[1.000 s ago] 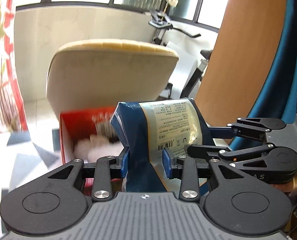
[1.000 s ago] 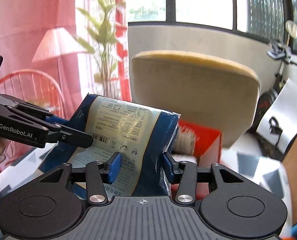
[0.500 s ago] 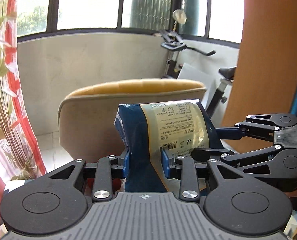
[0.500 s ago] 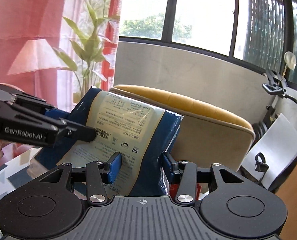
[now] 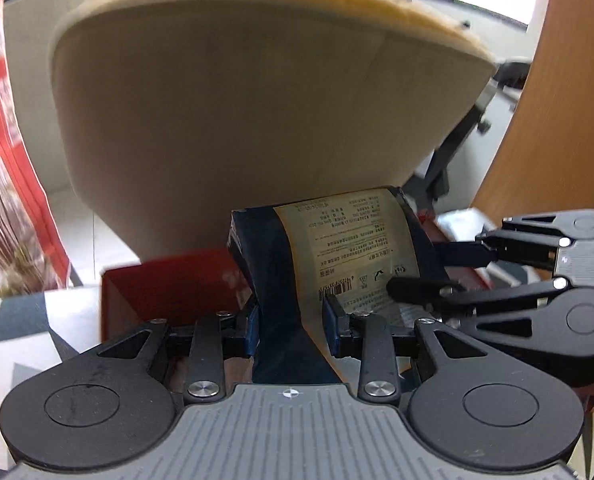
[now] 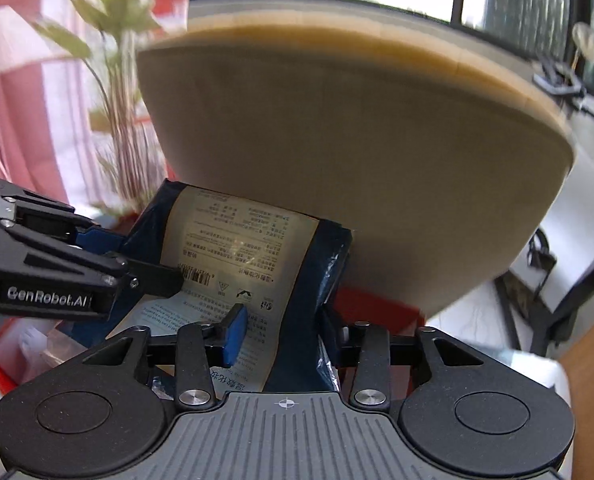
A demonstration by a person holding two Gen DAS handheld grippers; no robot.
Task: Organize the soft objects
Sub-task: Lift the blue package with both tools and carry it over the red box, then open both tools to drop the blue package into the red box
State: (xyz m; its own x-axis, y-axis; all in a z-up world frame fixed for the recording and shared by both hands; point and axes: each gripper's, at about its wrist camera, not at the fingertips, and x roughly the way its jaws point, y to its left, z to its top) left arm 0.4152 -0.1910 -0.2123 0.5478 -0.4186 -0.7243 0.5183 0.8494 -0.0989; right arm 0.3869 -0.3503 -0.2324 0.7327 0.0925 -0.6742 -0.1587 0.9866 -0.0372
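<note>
Left wrist view: dark blue plastic pack with cream label is pinched by left tool and right tool above red open box.

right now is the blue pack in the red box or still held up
Held up: both grippers' fingers pinch the blue pack above the red box.

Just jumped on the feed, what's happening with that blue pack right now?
Both handheld grippers are clamped on the same soft dark blue plastic pack with the cream printed label. The left gripper pinches its near edge, and the right gripper grips it from the other side. The pack is held up in front of the beige upholstered chair, above the open red box that sits on the grey-and-white patterned tabletop. It is not yet set down in the box.
</note>
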